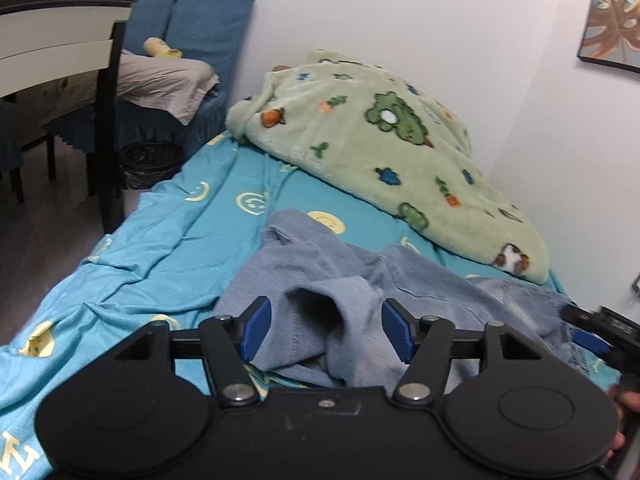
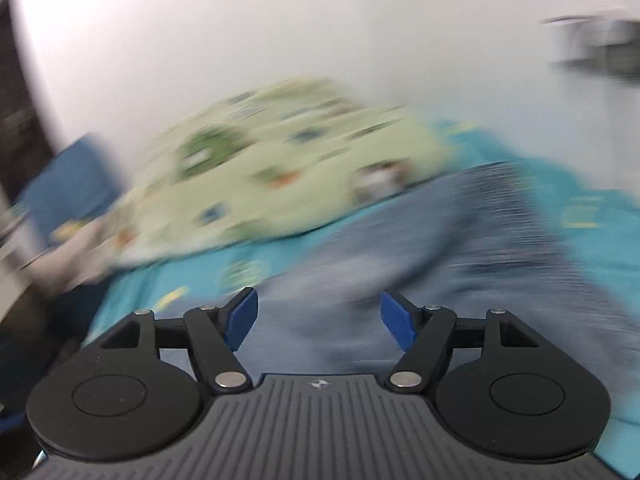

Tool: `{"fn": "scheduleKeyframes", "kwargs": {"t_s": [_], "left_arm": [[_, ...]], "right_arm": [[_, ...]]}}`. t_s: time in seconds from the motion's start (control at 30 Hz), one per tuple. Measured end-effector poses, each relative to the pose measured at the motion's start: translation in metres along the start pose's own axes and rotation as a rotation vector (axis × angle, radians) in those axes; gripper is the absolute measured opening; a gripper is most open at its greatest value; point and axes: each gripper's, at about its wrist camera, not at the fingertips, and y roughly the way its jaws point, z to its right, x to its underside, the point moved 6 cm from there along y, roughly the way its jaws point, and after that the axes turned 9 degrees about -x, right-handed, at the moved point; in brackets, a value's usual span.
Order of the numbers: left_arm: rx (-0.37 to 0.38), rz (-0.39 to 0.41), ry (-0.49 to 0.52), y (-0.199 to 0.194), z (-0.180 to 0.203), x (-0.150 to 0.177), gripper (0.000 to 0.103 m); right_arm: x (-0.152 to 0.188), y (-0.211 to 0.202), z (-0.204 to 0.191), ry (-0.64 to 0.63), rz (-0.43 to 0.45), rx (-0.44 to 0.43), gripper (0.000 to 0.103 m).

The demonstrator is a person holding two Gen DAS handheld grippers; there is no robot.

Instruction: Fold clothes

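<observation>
Blue-grey garment [image 1: 344,280] is bunched between the spread jaws of the left gripper [image 1: 326,330]; the right gripper [image 2: 319,320] is held wide over blurred cloth.

I'm looking at a bed [image 1: 168,236] dressed in a turquoise sheet [image 1: 132,248] printed with yellow smiley faces, rumpled into long creases. A blue-grey garment [image 1: 352,280] lies crumpled on it on the near side. Beyond that, against the wall, a pale green fleece blanket [image 1: 384,136] with cartoon prints sits heaped on the sheet.
</observation>
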Motion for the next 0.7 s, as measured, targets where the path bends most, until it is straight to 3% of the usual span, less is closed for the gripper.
{"fn": "scheduleKeyframes", "kwargs": {"t_s": [0.23,0.33,0.4,0.43,0.47,0.5,0.6,0.63,0.7], "left_arm": [[-0.053,0.007,0.014,0.029,-0.008,-0.007,0.058],[-0.069,-0.015,0.002,0.049,-0.014,-0.008,0.058],[-0.064,-0.039,-0.025,0.059,-0.019,-0.006,0.058],[-0.061,-0.049,-0.036,0.063,-0.021,-0.005,0.058],[-0.060,-0.056,-0.038,0.065,-0.021,-0.003,0.058],[-0.056,-0.056,-0.033,0.065,-0.021,-0.003,0.058],[-0.050,-0.041,-0.030,0.060,-0.019,-0.004,0.058],[-0.044,-0.036,-0.034,0.058,-0.018,-0.004,0.058],[-0.033,-0.022,-0.038,0.052,-0.018,-0.006,0.058]], "right_arm": [[0.003,0.093,-0.011,-0.040,-0.163,-0.150,0.070],[0.020,0.102,-0.024,0.001,-0.214,-0.175,0.051],[0.027,0.101,-0.035,-0.076,-0.251,-0.166,0.049],[0.031,0.101,-0.042,-0.133,-0.272,-0.151,0.041],[0.033,0.102,-0.044,-0.179,-0.278,-0.125,0.023],[0.033,0.100,-0.044,-0.189,-0.265,-0.098,0.017],[0.026,0.084,-0.046,-0.215,-0.221,-0.057,0.009],[0.024,0.074,-0.052,-0.263,-0.205,-0.037,0.003],[0.023,0.054,-0.066,-0.356,-0.175,-0.021,0.003]]}}
